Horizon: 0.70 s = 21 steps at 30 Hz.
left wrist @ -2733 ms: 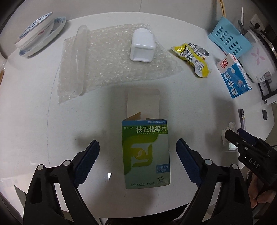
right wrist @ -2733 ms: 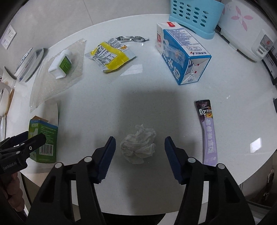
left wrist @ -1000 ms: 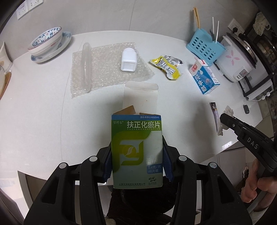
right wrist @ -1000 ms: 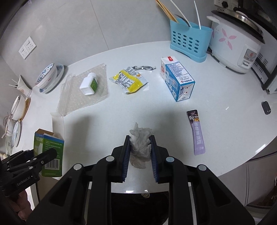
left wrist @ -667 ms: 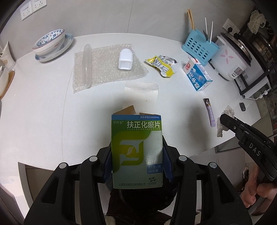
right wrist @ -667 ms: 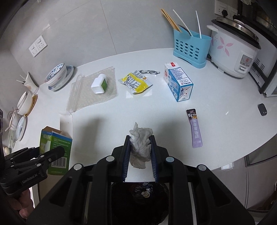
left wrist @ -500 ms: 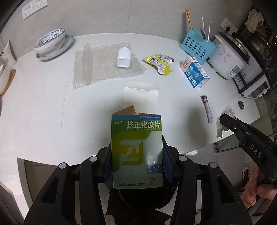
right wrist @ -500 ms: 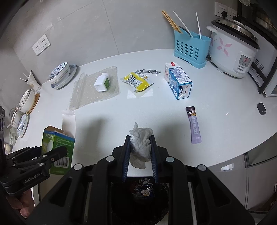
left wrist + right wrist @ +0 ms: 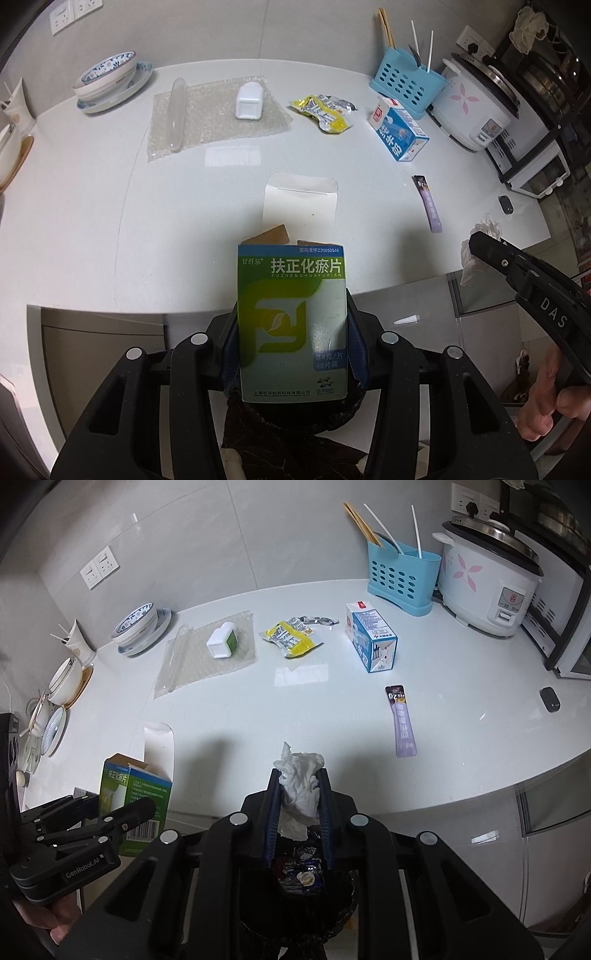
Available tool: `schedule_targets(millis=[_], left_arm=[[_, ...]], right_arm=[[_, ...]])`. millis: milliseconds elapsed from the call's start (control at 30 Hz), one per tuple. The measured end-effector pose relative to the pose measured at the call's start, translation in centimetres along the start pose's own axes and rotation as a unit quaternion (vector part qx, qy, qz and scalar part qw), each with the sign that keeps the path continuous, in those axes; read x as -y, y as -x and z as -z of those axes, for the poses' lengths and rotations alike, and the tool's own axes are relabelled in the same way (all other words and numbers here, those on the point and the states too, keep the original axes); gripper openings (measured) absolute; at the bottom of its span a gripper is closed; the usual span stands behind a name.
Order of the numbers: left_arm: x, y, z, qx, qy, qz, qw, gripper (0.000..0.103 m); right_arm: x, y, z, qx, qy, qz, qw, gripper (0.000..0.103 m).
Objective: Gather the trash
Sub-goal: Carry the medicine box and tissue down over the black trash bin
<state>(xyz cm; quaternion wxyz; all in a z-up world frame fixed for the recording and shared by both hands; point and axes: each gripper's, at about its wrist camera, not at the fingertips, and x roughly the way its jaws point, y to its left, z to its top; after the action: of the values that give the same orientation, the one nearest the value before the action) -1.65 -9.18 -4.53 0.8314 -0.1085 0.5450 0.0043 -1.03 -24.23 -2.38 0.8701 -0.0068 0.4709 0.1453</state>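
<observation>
My left gripper (image 9: 291, 326) is shut on a green and blue medicine box (image 9: 291, 280) with its top flap open, held past the counter's front edge. A crumpled white tissue (image 9: 299, 794) sits between the pads of my right gripper (image 9: 298, 775), whose jaws are still closing on it. Below both is a black-bagged trash bin (image 9: 299, 878) with wrappers inside, also under the box in the left wrist view (image 9: 295, 435). On the counter lie a yellow wrapper (image 9: 291, 637), a blue milk carton (image 9: 371, 642), a purple sachet (image 9: 402, 723) and a white bottle (image 9: 221, 642) on bubble wrap (image 9: 192, 664).
At the back right stand a blue utensil basket (image 9: 400, 579) and a rice cooker (image 9: 487, 579). Bowls and plates (image 9: 140, 627) sit at the back left. A small black object (image 9: 549, 698) lies near the counter's right edge. A hand (image 9: 546, 402) holds the right gripper.
Both grippers closed on their items, lifted them and drew back off the counter's front edge. The black bin has come into view beneath them.
</observation>
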Motion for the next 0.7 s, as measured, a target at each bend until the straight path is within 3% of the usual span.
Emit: schedule_targets(millis=[700], left_arm=[[1.0,-1.8,6.4,-0.023,0.012,0.004,0.9997,0.046]], right_arm=[[0.7,-1.0,7.3,-0.042,0.030,-0.011,0.999,0.017]])
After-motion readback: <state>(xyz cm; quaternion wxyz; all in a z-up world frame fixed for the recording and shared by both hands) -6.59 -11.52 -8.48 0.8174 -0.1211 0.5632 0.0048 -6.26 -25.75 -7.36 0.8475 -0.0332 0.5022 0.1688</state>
